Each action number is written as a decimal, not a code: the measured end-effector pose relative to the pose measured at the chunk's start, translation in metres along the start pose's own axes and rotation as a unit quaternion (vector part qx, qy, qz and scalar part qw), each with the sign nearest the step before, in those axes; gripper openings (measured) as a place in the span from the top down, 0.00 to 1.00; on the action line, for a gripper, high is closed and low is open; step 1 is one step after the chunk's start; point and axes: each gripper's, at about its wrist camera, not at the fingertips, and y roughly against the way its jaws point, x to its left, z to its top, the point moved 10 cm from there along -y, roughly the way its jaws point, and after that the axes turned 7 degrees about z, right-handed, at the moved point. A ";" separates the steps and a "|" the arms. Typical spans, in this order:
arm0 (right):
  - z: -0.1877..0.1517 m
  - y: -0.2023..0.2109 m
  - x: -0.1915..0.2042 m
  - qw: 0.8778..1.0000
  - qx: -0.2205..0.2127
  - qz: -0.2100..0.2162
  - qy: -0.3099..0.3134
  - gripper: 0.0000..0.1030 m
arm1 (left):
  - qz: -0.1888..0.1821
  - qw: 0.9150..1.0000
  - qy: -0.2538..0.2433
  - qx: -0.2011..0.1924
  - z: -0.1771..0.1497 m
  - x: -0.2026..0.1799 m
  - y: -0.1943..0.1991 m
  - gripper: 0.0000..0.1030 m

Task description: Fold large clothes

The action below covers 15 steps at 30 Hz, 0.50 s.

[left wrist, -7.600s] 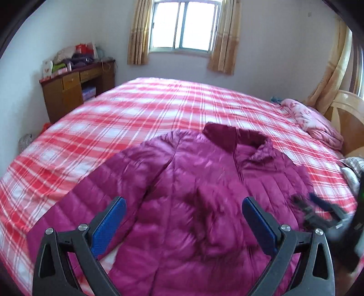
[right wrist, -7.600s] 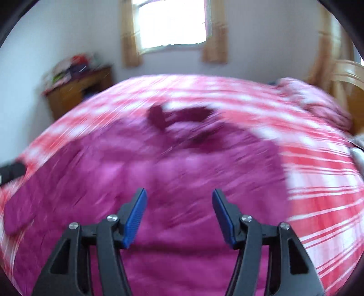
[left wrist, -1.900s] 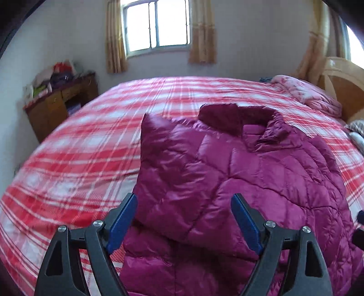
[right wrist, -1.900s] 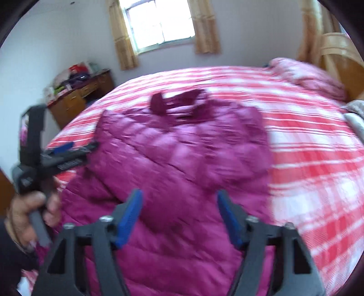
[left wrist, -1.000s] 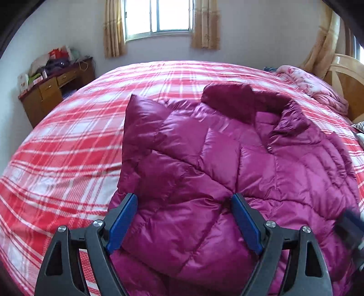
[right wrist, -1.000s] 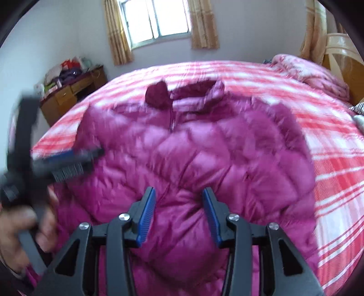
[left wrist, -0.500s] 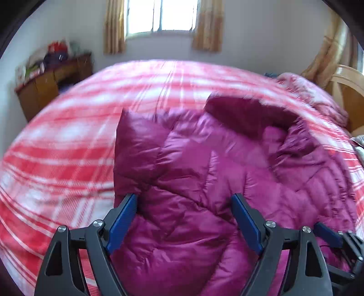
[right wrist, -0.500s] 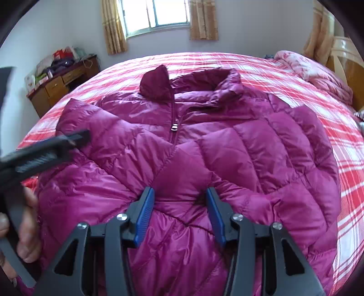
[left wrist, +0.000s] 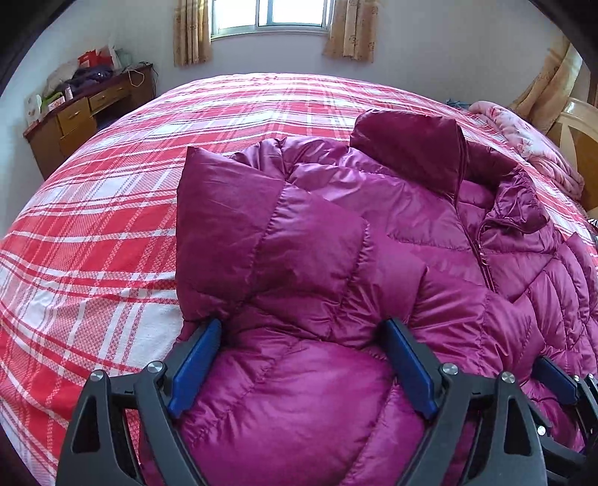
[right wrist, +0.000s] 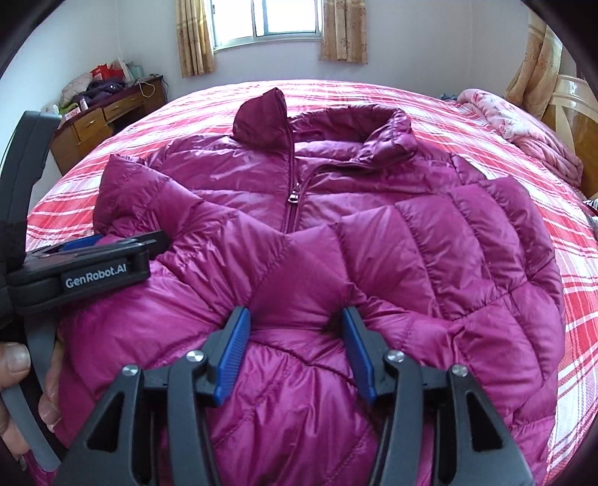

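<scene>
Since a second ago both grippers have come down and in over the jacket [right wrist: 373, 231], which now fills the near part of each view.

Nearest, the right gripper [right wrist: 295, 355] has jacket fabric bulging up between its blue pads [right wrist: 233, 355]; its jaws are opening, and whether the pads still press the fabric cannot be told. The left gripper [left wrist: 302, 366] straddles a broad puffed fold with its jaws spread wide and opening, and here too the pads' contact cannot be told. In the right view the left gripper's body lies over the jacket's left edge, held by a hand [right wrist: 22, 377].

The jacket lies front up on the bed [right wrist: 575, 284], hem toward the cameras, collar [right wrist: 329, 127] pointing away toward the window [right wrist: 267, 18]; its long axis runs near to far. Both sleeves are folded in across the front, meeting just beyond the right gripper's pads.

Beyond, a pink blanket [right wrist: 523, 131] is bunched at the bed's right, and a cluttered desk [right wrist: 97, 112] stands at the far left wall.
</scene>
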 end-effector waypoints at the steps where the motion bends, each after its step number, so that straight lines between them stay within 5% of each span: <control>1: 0.000 0.000 0.000 1.000 0.000 -0.001 0.001 0.47 | 0.001 1.000 -0.001 0.000 0.000 0.000 0.000 0.14; 15: 0.001 -0.004 0.003 1.000 -0.003 -0.025 0.011 0.47 | 0.007 1.000 -0.005 -0.002 0.000 -0.002 -0.001 0.14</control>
